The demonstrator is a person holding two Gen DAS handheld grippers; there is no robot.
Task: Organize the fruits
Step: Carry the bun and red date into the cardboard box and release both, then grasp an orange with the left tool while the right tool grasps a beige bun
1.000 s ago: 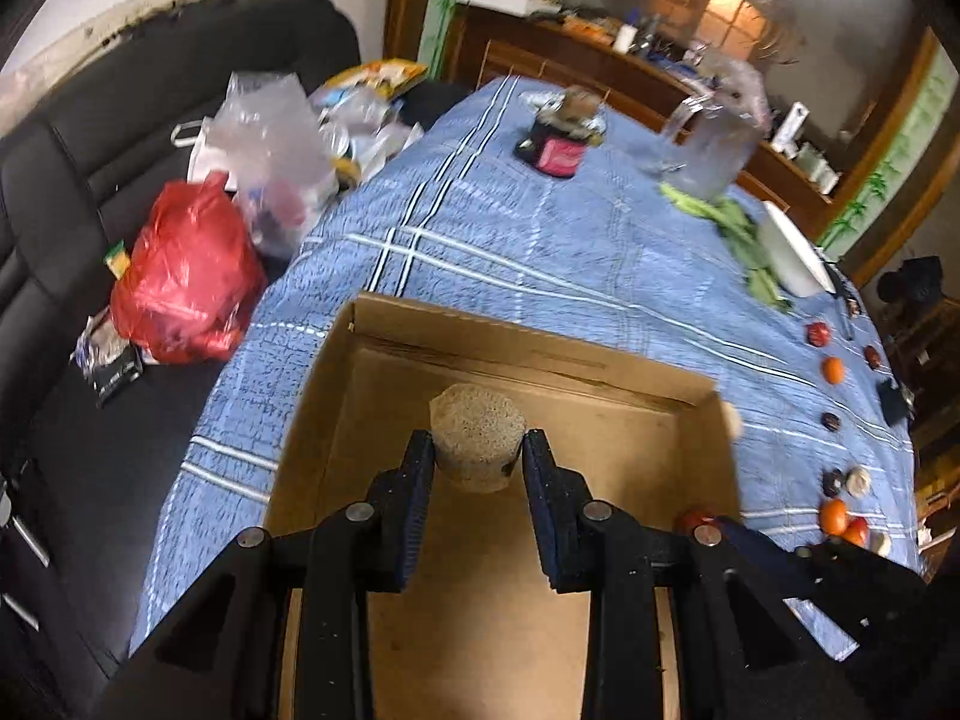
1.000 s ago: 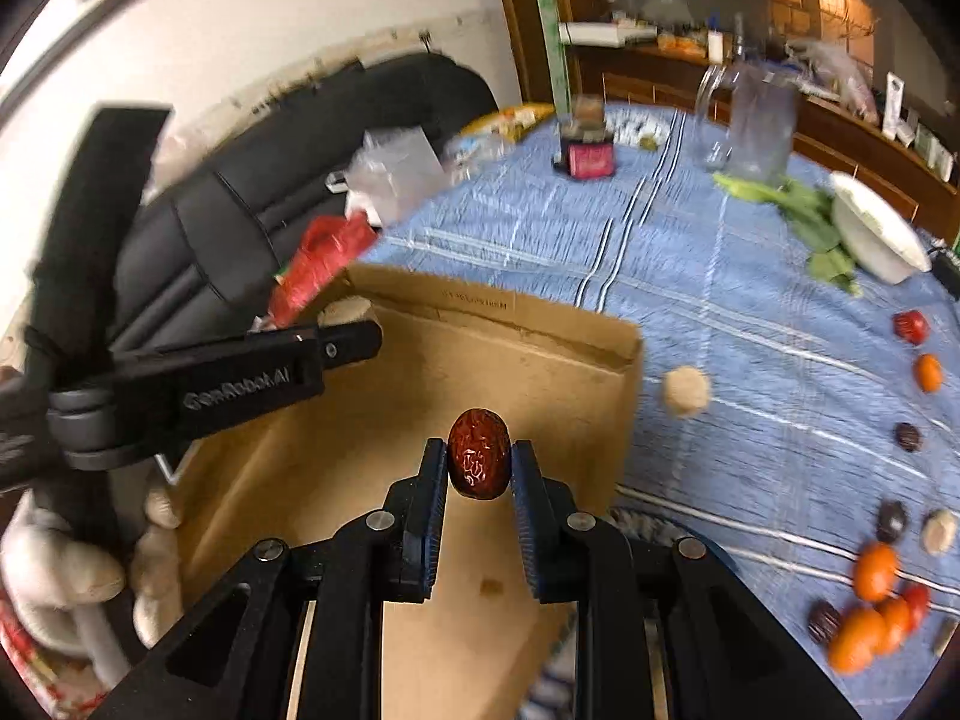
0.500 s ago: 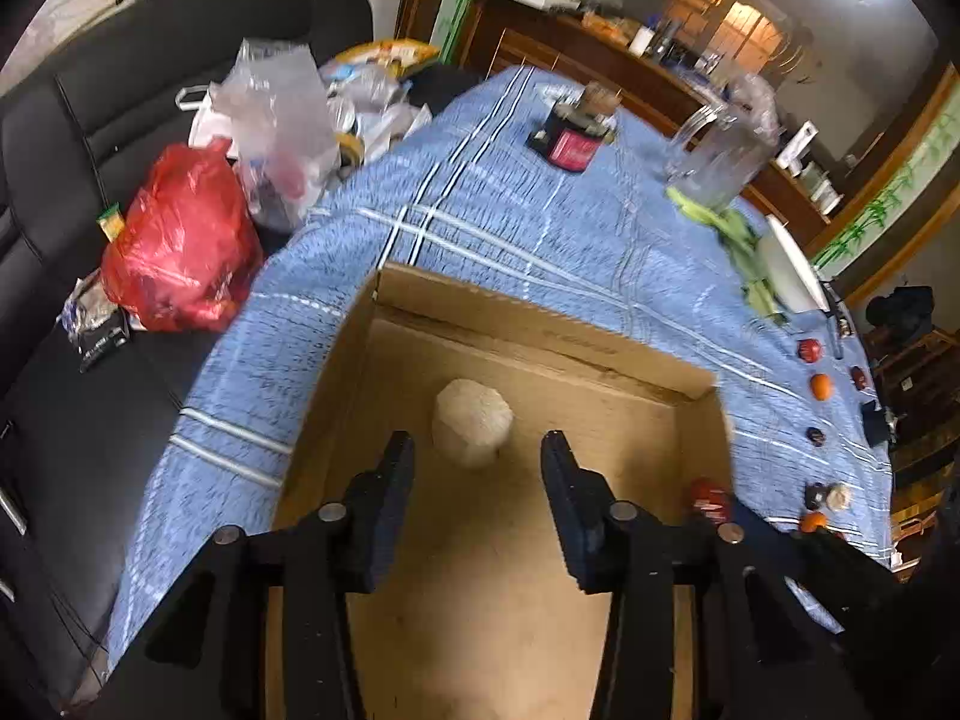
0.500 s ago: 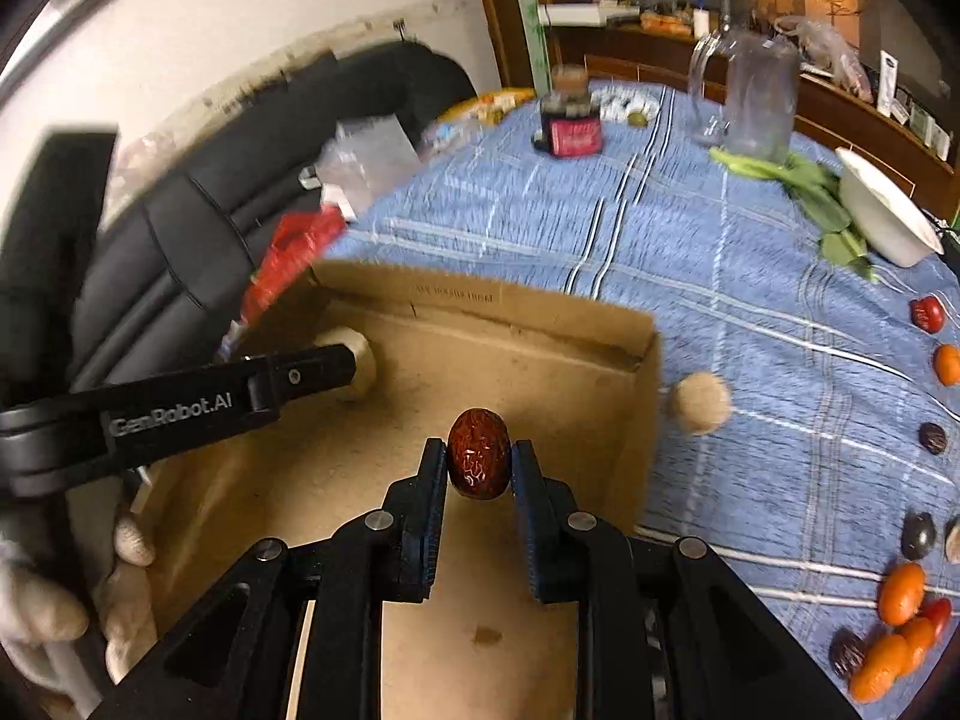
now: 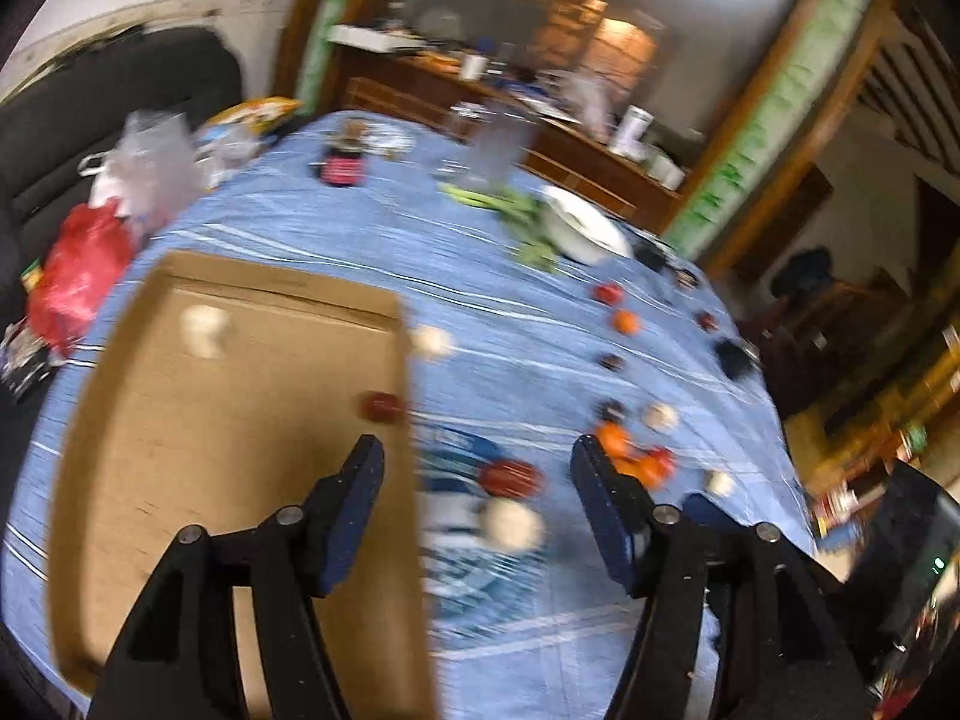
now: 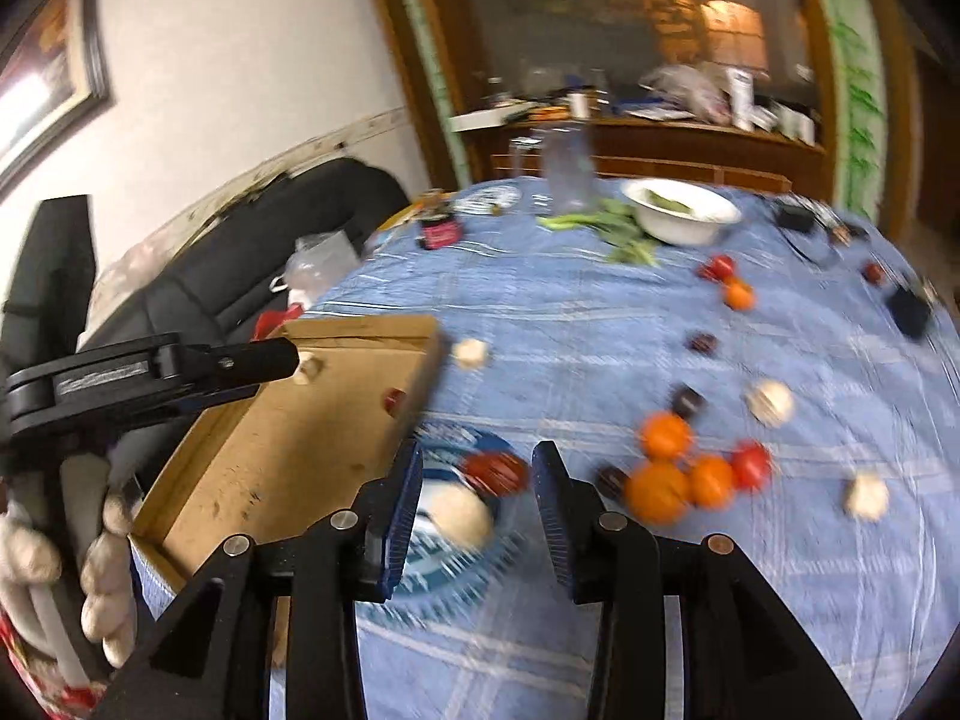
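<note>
Left wrist view: left gripper (image 5: pixel 474 489) jaws opening, empty; cardboard box (image 5: pixel 108 396) on its left, red fruit (image 5: pixel 510 477) and pale fruit (image 5: pixel 510 525) just ahead. Right gripper (image 6: pixel 474 489) opening, empty. Risk: both converging, collision scatters fruit.

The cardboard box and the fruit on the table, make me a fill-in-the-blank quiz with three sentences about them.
1. The cardboard box holds a pale round fruit and a dark ____ one.
2. The tablecloth is ____ with white stripes.
3. The white bowl stands on the table's ____ side, beyond the loose fruit.

Missing words: red; blue; far
</note>
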